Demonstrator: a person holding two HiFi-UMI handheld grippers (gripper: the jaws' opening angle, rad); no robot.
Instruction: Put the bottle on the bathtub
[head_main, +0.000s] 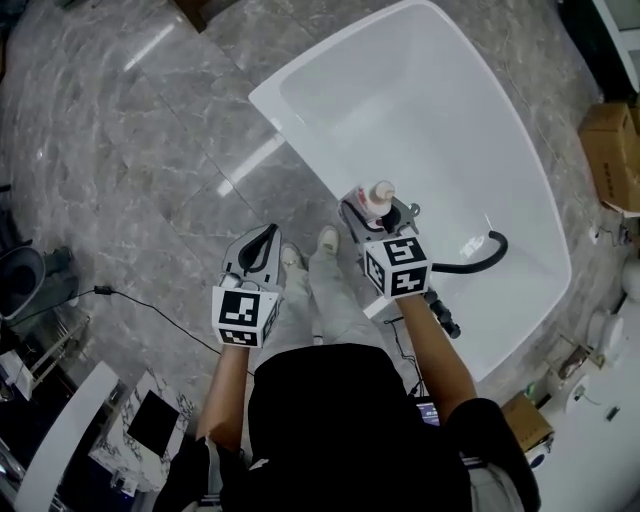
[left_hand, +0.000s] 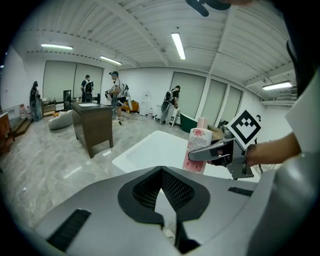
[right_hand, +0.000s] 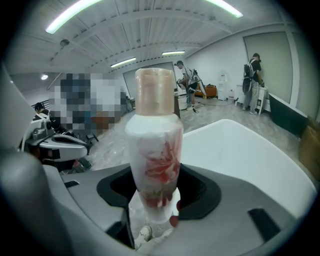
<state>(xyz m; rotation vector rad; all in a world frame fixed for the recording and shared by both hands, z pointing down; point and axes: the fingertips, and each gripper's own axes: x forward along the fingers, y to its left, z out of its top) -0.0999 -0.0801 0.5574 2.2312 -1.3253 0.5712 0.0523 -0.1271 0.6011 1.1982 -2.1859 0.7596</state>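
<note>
Bottle (head_main: 380, 193): one, upright, clamped low on its body by the right gripper (head_main: 374, 208), at the near rim of the bathtub (head_main: 430, 110). Count: one white bathtub, two grippers, one bottle. Left gripper (head_main: 266, 234): jaws together, empty, over the floor (head_main: 150, 150), apart from the bottle.

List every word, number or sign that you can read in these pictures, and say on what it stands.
No text can be read in any view.
Bottle: red flower print only, no legible letters.
Marker cubes: black-and-white square patterns, no words or numbers.
Cardboard box: any print is too small to read.
</note>
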